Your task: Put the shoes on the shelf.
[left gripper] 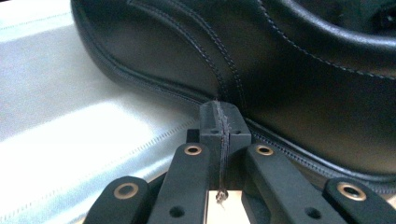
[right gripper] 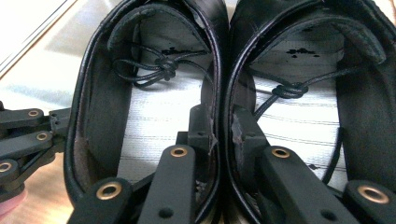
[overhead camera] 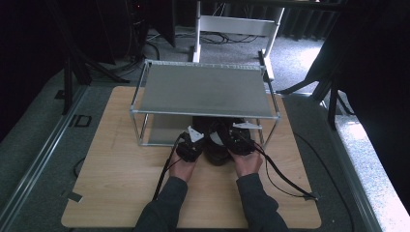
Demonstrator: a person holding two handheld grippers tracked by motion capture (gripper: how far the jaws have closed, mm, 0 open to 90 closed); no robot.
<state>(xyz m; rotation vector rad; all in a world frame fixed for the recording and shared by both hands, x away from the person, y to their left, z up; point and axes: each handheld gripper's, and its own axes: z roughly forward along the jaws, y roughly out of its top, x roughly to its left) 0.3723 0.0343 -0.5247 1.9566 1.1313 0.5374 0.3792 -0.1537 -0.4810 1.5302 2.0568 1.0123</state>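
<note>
A: Count of items?

B: Two black shoes [right gripper: 154, 116] [right gripper: 308, 116], one pair, side by side and touching along their inner walls. Each has one knotted lace lying inside. One metal rack [overhead camera: 205, 89] with two shelves stands on one wooden table [overhead camera: 121, 164].

A: Where is the pair relative to the rack?

B: At the rack's front edge, on the lower shelf [left gripper: 70, 140], under the top shelf, heels toward the person.

A: Grippers?

B: Two. The right gripper [right gripper: 222, 126] has its jaws drawn narrow, clamping the two touching inner walls together, one jaw inside each shoe. The left gripper [left gripper: 220, 123] has its jaws pressed fully together, nothing between them, tips touching the outer side of the left-hand shoe at the sole seam.

A: Hands?

B: Two, both just in front of the rack.
</note>
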